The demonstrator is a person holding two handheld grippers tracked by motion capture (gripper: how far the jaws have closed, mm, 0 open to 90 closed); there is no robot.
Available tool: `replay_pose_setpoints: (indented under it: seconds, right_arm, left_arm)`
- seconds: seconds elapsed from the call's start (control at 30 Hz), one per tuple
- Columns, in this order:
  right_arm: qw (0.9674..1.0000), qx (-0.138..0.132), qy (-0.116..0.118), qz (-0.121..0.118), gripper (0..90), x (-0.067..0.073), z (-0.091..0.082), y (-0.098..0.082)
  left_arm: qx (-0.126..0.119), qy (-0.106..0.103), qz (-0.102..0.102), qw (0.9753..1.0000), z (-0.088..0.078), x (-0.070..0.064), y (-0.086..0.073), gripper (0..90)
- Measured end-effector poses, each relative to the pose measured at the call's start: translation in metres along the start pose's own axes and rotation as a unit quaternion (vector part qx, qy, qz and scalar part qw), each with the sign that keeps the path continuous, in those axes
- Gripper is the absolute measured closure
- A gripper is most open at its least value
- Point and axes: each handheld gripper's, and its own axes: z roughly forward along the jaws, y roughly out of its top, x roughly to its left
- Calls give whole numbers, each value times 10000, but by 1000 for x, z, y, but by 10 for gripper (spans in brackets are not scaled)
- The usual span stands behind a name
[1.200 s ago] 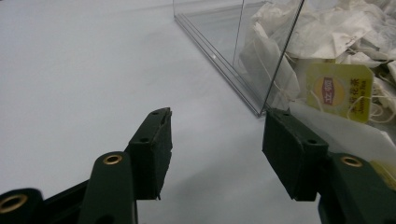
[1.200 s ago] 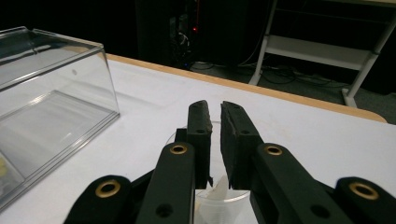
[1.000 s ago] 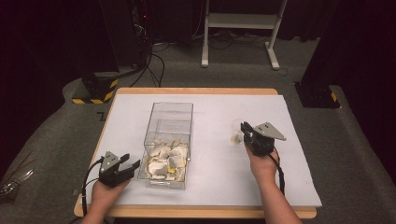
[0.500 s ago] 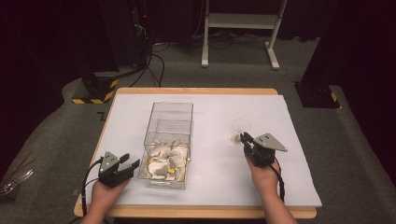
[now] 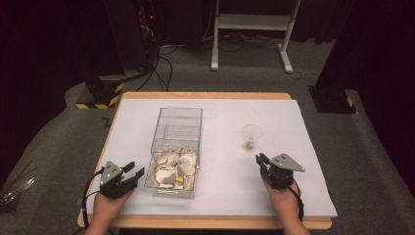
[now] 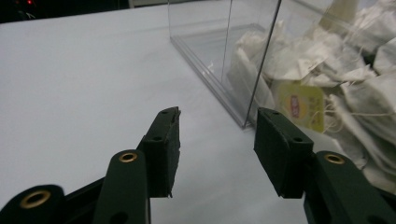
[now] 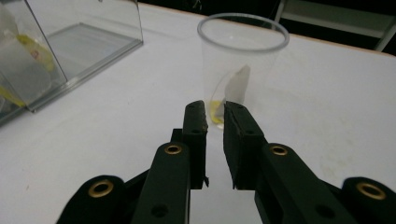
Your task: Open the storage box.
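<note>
Lower left of the high view: left gripper, jaws half apart and just closing on nothing, just beside the clear box of tea bags to its right. Lower right: right gripper, nearly shut and empty, pointing up-frame at the upright cup holding one tea bag. White worktop, dark room.

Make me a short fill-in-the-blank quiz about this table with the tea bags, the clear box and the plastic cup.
1. The heap of tea bags lies inside the clear ____.
2. The plastic cup holds one ____.
3. The cup stands on the white table cover, on the side of the ____ gripper.
4. The left gripper rests beside the clear box with ____ between its jaws.

Missing words: box; tea bag; right; nothing
</note>
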Motion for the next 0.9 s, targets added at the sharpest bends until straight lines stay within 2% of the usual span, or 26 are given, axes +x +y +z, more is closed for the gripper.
replay_pose_setpoints:
  seconds: [0.07,0.33,0.43,0.53,0.67,0.8,0.9]
  right_arm:
    - [9999,93,-17,-57,783,-1,-1,-7]
    - [9996,264,-49,-31,757,-1,3,-23]
    - [9992,378,-72,-72,755,-1,4,-28]
    - [9991,432,-51,-9,750,-3,5,-31]
    - [9988,490,-60,28,725,-4,6,-33]
    - [9986,523,-49,64,706,-5,9,-33]
    - [9986,513,-13,131,698,-7,9,-34]
  left_arm:
    - [-58,0,-68,10000,-5,-1,2,507]
    - [-188,-24,-122,9997,-16,-5,11,522]
    - [-111,13,-11,9999,-15,-8,12,525]
    - [-139,0,-48,9999,-17,-11,14,525]
    - [-170,84,-69,9998,-20,-13,16,560]
    - [-57,41,-82,9999,-22,-14,18,570]
    - [-5,13,-195,9998,-21,-15,21,544]
